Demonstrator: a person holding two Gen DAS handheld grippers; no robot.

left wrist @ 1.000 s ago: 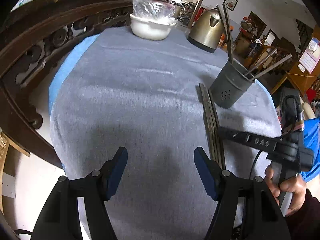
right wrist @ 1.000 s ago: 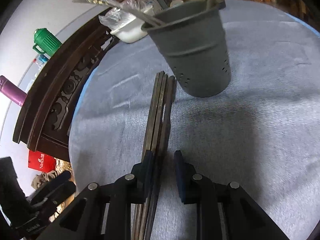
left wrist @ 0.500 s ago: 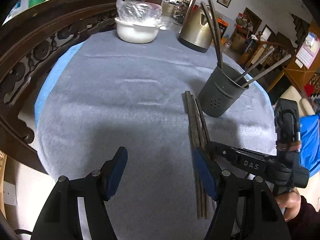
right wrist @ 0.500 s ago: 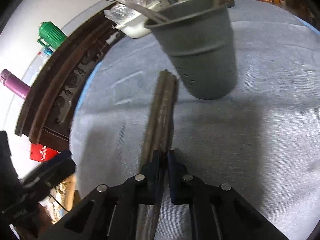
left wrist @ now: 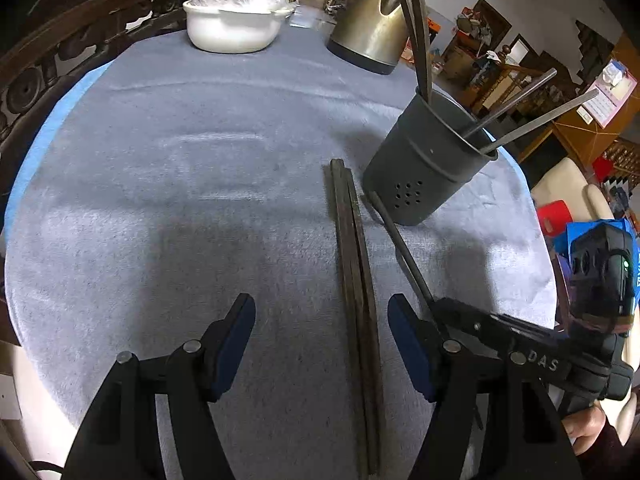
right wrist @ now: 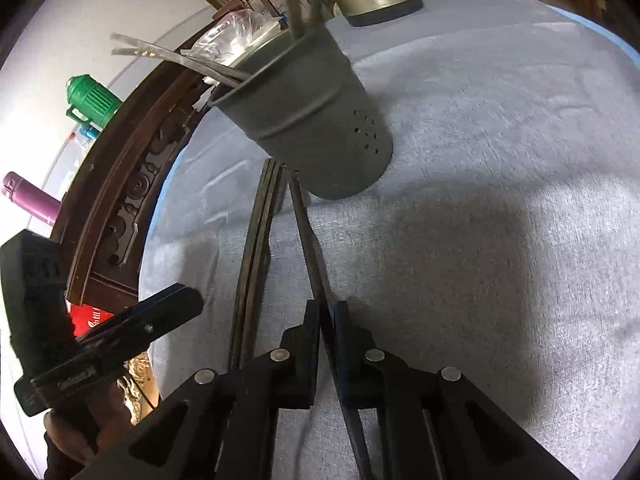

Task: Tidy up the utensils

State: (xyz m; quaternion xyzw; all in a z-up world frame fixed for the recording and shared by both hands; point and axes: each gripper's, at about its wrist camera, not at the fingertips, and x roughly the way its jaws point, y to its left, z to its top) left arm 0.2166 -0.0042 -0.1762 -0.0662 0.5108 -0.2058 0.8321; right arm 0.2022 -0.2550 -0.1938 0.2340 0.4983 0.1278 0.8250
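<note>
A grey perforated utensil holder (left wrist: 428,164) (right wrist: 308,128) stands on the grey tablecloth with several utensils sticking out of it. A bundle of dark chopsticks (left wrist: 354,280) (right wrist: 254,256) lies on the cloth to its left. My right gripper (right wrist: 327,310) (left wrist: 442,312) is shut on one dark chopstick (right wrist: 306,240) (left wrist: 400,244), lifted off the bundle and angled toward the holder's base. My left gripper (left wrist: 320,340) is open and empty, low over the cloth, with the bundle lying between its fingers.
A white bowl (left wrist: 232,28) covered with plastic film and a metal kettle (left wrist: 368,28) stand at the table's far side. A carved wooden chair back (left wrist: 48,52) curves along the left edge. A green jug (right wrist: 92,98) and a purple bottle (right wrist: 28,196) stand beyond it.
My right gripper closed on one chopstick and lifted it away from the bundle toward the holder. My left gripper moved right, so the bundle now lies between its fingers.
</note>
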